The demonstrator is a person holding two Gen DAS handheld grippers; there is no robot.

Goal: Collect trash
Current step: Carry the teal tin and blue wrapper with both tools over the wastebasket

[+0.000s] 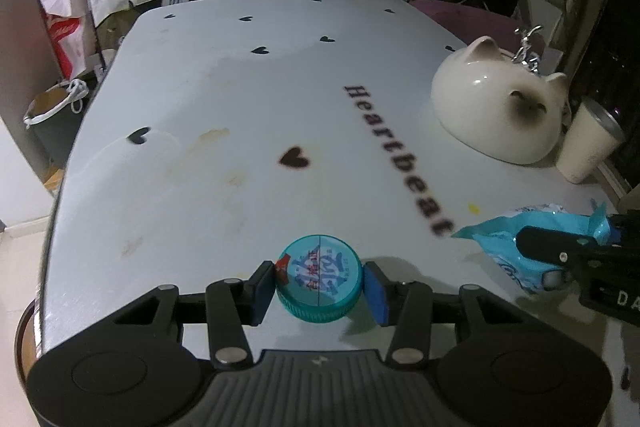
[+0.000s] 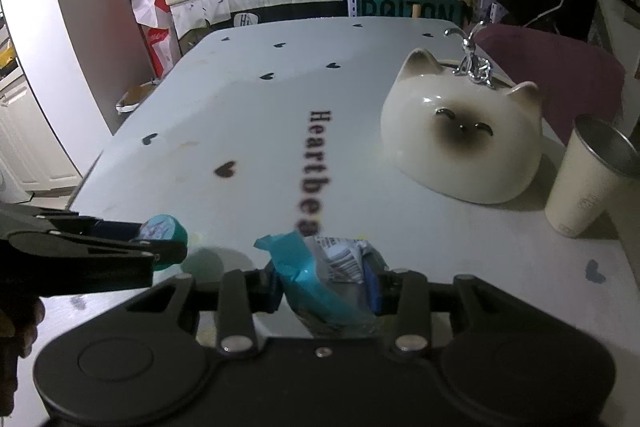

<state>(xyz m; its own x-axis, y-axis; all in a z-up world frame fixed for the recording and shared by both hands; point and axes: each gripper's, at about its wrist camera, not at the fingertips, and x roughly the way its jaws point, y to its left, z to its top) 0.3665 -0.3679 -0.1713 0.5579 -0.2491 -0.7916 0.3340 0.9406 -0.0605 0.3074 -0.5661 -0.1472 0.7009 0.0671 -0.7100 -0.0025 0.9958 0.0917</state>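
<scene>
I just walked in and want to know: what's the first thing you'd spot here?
Probably the shiny cream ceramic cat-face bowl, upside down on the far right of the white heart-print table, beside a cream metal-lined cup. Nearer, the left gripper pinches a round teal plastic bottle cap, and the right gripper pinches a crumpled blue plastic wrapper.

White heart-print tabletop [image 1: 240, 99], upturned cat-face bowl [image 2: 460, 143], cream cup [image 2: 580, 187]

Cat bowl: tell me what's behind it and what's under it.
Behind the upside-down cat bowl stands a small silver figurine, its lower part hidden by the bowl. The bowl's rim rests on the table, so anything beneath is covered.
</scene>
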